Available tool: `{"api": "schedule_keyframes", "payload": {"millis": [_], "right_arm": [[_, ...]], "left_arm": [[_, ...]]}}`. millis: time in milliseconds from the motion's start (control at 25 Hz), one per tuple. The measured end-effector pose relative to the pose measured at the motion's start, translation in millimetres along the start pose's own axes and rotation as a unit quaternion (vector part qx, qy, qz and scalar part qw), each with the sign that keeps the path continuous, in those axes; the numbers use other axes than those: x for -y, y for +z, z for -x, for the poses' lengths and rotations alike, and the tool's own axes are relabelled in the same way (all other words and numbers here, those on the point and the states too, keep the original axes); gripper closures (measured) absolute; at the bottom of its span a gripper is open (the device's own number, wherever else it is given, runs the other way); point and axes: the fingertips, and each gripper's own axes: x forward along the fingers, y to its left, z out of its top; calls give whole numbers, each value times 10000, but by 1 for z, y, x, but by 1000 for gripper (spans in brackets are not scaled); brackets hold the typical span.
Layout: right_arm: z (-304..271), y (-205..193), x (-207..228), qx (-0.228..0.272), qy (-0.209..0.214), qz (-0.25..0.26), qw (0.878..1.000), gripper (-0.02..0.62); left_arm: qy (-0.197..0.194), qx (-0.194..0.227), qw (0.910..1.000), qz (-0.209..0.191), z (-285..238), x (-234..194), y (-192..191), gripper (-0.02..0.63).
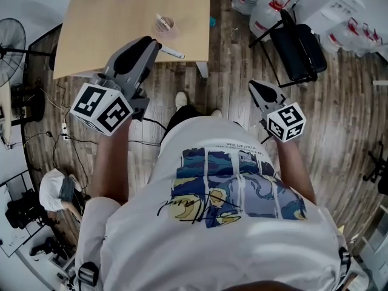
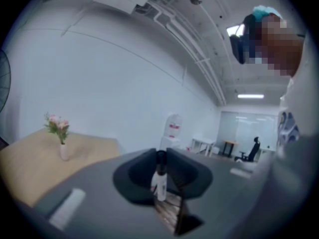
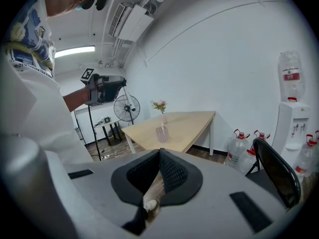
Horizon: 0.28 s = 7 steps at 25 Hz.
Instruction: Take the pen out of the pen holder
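Our left gripper [image 1: 153,43] is clamped on the white pen [image 1: 173,53], near the pen holder [image 1: 165,24] on the table [image 1: 97,29]; our right gripper [image 1: 254,86] is closed, empty.

The left gripper [image 1: 154,43] holds the pen [image 1: 173,53] (near the pen holder [image 1: 164,24])

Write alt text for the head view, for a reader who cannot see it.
A person, seen from above, holds a pen in the left gripper at the edge of a wooden table, near a pen holder. The right gripper is shut and empty, above the wood floor near a black chair.
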Motion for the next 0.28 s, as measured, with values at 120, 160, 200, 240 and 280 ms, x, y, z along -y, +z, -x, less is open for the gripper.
{"api": "schedule_keyframes", "payload": {"millis": [120, 160, 200, 240, 280], "right_arm": [[-2, 2, 0, 8, 7, 3, 10000, 588], [-3, 2, 0, 8, 7, 5, 10000, 588], [-4, 3, -1, 8, 7, 7, 10000, 588], [-5, 4, -1, 6, 5, 8, 10000, 588], [-6, 4, -1, 5, 4, 9, 10000, 588]], "left_arm": [[-12, -12, 10000, -9, -1, -2, 2, 537], [-9, -11, 10000, -10, -1, -4, 2, 537], [-4, -9, 10000, -8, -1, -5, 3, 537], [2, -7, 10000, -5, 0, -7, 3, 537], [8, -6, 10000, -1, 0, -9, 3, 537]]}}
